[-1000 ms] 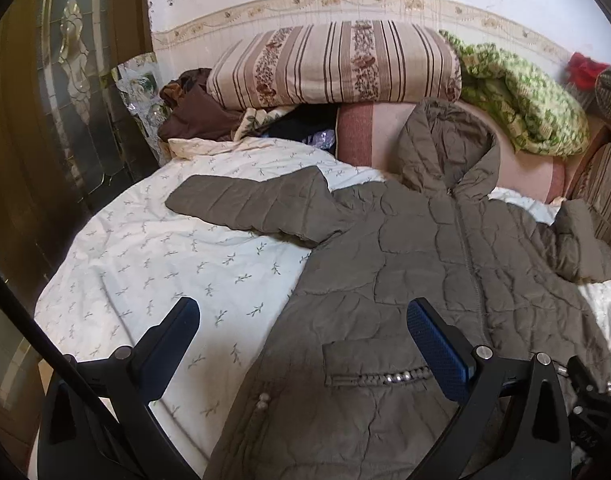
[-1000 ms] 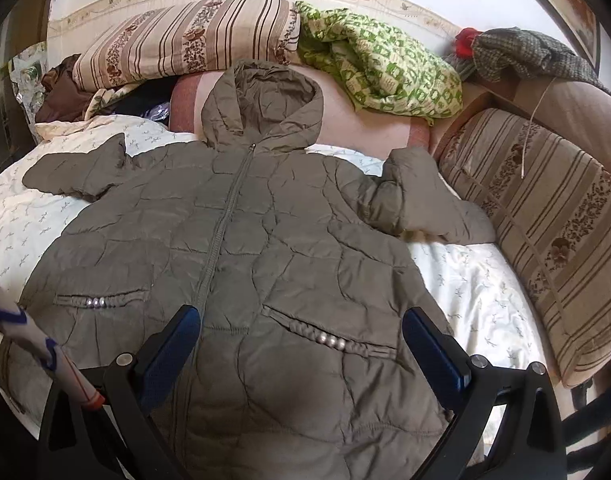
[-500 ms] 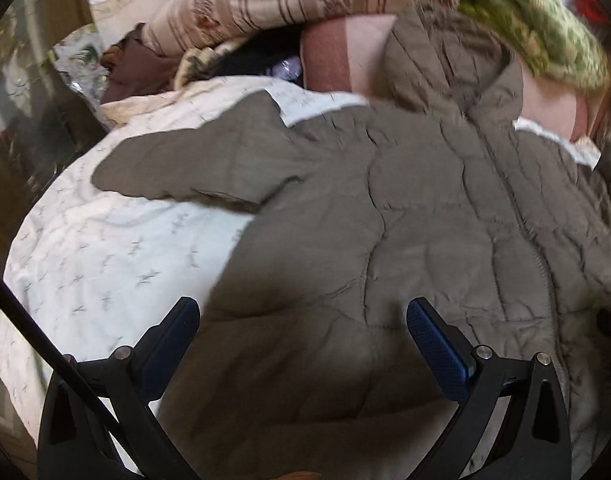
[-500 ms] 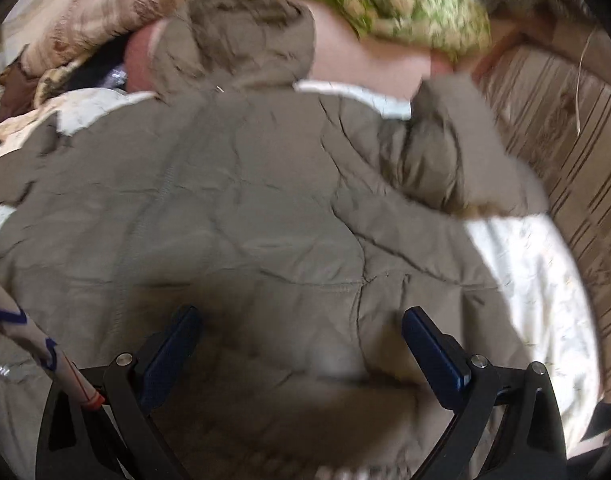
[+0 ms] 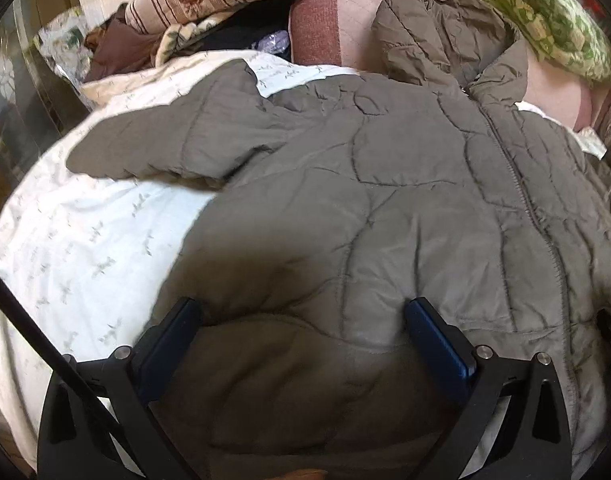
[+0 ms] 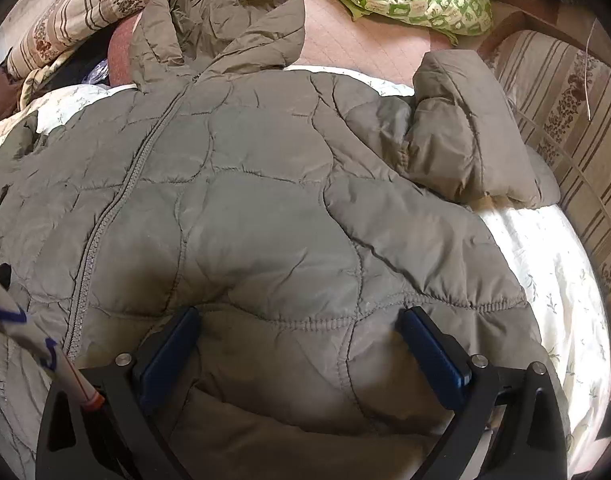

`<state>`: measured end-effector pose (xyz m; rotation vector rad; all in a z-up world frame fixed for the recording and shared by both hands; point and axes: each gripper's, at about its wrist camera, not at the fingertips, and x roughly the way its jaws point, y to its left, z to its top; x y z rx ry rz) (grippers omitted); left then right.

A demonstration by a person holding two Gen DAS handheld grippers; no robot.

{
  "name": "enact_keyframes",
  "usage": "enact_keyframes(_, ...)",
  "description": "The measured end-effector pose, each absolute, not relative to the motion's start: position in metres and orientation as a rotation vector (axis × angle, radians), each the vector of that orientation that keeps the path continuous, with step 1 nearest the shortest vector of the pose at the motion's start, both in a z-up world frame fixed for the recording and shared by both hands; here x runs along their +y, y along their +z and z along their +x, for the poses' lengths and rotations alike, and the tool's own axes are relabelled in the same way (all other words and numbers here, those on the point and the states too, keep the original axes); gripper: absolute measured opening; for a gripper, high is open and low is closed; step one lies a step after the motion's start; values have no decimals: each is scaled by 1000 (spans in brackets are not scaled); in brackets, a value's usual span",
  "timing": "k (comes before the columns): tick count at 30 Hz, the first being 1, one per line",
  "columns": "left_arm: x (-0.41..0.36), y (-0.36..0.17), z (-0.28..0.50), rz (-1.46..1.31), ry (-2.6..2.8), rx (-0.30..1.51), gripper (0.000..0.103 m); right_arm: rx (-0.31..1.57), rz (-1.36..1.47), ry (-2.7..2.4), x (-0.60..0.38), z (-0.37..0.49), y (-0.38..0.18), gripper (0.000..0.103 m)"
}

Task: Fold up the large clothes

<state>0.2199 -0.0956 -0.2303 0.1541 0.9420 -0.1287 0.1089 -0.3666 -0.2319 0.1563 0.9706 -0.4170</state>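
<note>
Lying zipped and face up on the bed sheet [image 5: 85, 240], the jacket [image 5: 385, 208] is unfolded; left gripper [image 5: 305, 320] and right gripper [image 6: 301, 320] hover low over its lower panels, jaws wide open, gripping nothing. Judged: approach step; next, close on the fabric

Both grippers lowered onto jacket [image 5: 385, 208], hem and pockets gone from view

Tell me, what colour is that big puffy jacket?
Olive-brown, quilted jacket; the right wrist view shows it best.
</note>
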Motion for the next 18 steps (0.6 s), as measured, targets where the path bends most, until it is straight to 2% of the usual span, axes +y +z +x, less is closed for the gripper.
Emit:
enact_keyframes(14, -97, -241, 216, 121, -116, 924, 103, 966, 217, -387, -372, 106, -242, 103)
enact_keyframes(18, -93, -229, 214, 144, -147, 933, 103, 976, 203, -393, -370, 108, -241, 103)
